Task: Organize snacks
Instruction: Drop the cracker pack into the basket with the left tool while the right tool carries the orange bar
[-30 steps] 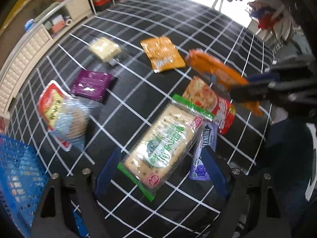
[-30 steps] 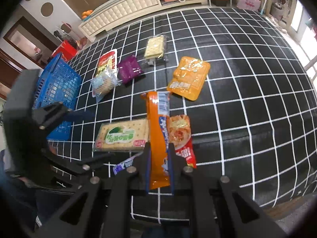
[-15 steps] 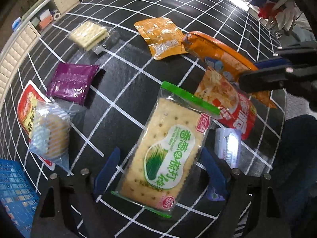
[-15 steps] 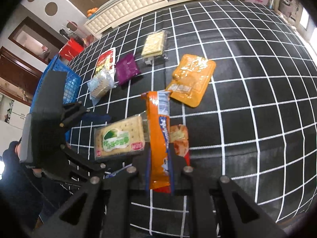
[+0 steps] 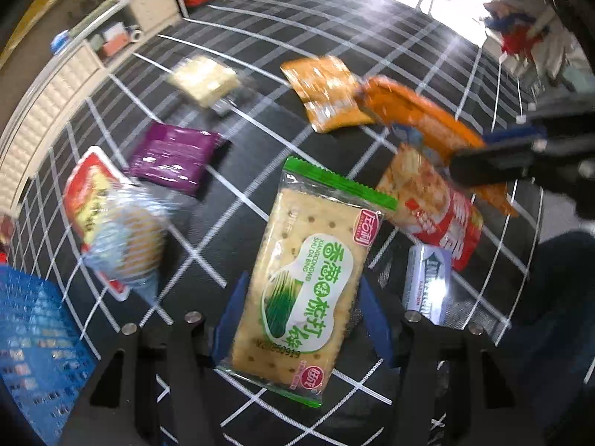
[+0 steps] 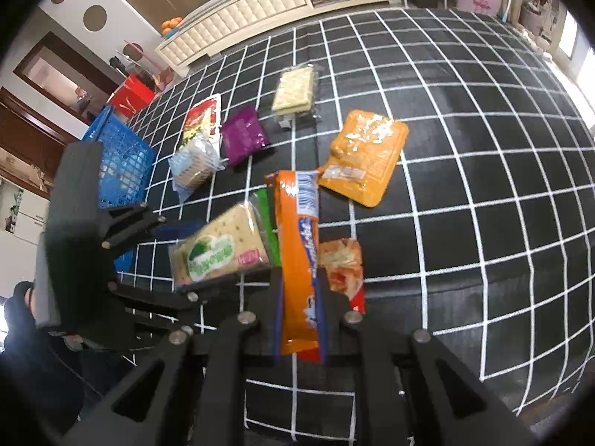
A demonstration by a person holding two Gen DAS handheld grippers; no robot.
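Note:
A green-edged cracker pack [image 5: 312, 275] lies lengthwise between the blue pads [image 5: 230, 308] of my left gripper [image 5: 303, 312]. Its jaws are closing and the pads press both long sides. In the right wrist view the same cracker pack [image 6: 219, 249] looks tilted up off the cloth. My right gripper [image 6: 299, 290] is shut on a long orange snack pack [image 6: 297, 223], which stands up out of its fingers. That orange pack [image 5: 420, 111] also shows at the right of the left wrist view.
A blue basket [image 5: 33, 327] stands at the near left. On the black grid cloth [image 6: 465, 223] lie a purple pouch [image 5: 174, 156], a flat orange pouch [image 6: 364, 156], a pale cracker pack [image 6: 293, 89], a clear biscuit bag [image 5: 122, 238], a red snack bag [image 5: 435, 204] and a silver gum pack [image 5: 427, 282].
The left gripper's pads have drawn in onto the cracker pack, which now sits straighter between them and higher off the cloth. The right gripper still holds the orange pack in place.

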